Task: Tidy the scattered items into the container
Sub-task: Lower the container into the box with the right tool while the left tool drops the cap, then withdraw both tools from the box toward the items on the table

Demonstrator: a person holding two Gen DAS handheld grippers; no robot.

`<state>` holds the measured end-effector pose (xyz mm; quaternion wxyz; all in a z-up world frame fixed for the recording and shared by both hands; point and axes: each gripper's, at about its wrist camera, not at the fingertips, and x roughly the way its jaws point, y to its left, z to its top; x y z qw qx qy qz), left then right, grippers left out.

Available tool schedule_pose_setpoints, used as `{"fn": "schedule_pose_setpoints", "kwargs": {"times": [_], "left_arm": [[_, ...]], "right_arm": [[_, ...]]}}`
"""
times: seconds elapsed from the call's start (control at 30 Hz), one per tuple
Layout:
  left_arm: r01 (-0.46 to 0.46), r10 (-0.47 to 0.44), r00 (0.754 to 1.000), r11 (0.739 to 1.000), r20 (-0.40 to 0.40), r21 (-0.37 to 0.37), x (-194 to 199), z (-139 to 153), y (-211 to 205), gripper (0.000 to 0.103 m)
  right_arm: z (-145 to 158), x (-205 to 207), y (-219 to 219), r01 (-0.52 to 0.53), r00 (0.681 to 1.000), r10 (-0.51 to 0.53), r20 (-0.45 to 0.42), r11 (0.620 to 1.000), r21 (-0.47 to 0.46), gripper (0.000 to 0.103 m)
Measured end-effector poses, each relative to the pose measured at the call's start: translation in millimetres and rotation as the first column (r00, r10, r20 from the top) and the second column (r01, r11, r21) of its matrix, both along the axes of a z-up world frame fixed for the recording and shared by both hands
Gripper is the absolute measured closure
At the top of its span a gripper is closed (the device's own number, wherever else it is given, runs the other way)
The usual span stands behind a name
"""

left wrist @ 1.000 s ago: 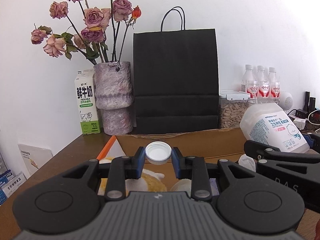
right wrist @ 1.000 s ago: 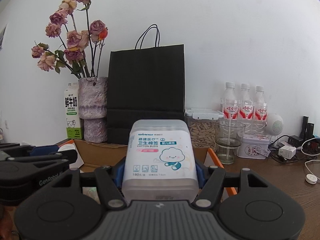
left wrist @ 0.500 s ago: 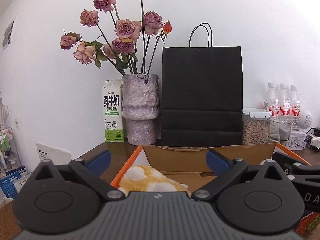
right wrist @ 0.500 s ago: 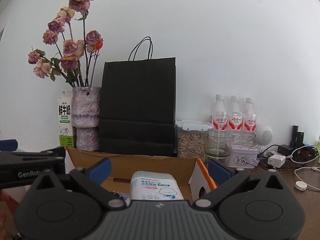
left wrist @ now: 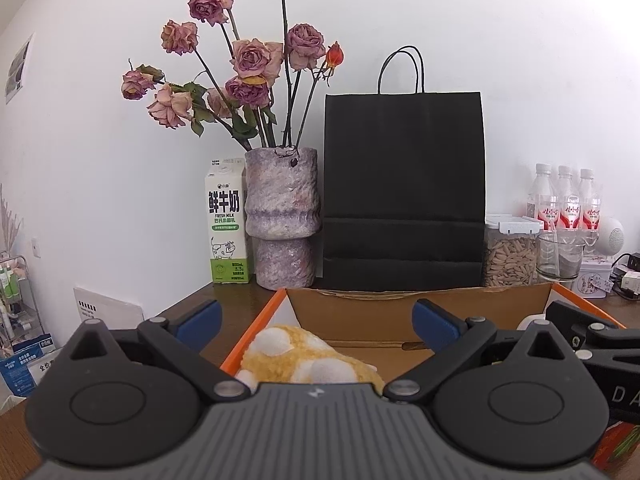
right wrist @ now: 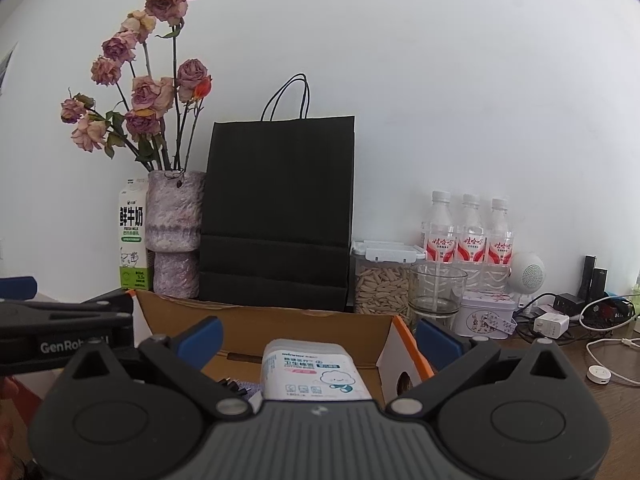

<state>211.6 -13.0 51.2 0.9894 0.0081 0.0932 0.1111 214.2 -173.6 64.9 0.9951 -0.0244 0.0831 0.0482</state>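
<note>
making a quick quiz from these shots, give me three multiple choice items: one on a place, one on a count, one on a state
1. Where is the cotton bud box?
A. inside the cardboard box
B. beside the milk carton
C. on the glass cup

2. How many water bottles stand by the wall?
A. two
B. three
C. five

3. How is the right gripper?
A. shut on a cap
B. shut on the box
C. open, holding nothing

Answers: 1 A, it lies within the box walls; 2 B, three capped bottles side by side; 3 C, its blue pads stand wide apart.
</note>
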Motion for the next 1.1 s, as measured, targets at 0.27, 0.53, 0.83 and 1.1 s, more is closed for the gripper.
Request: {"fn": "schedule_pose_setpoints", "kwargs": {"times": [0.27,0.53,0.83,1.1], "left_arm": [[0.018,-0.017,0.999,1.0,0.03,-0.014,-14,5,4,0.0],[0.053,-0.051,0.997,0.998,0.056,-0.03,-42,10,10,0.0],[0.056,-0.055,0.998,0.998,0.025,-0.024,-70,5,20,0.0],[0.059,-0.059,0.998,0.998,-0.016,-0.007,-91,-4,25,0.0]], "right_arm": [[8,-14,-7,0.001,1.0,-0.001,0.003,1.0,0.031,0.0],[14,-35,-6,-0.001,1.0,0.0,0.008,1.0,0.009,0.0],[5,-63,-5,-0.018,1.0,0.017,-0.022,0.999,-0.032,0.0],[-10,-88,-1,-0.065,0.995,0.06,-0.081,0.996,-0.055,0.0]]}}
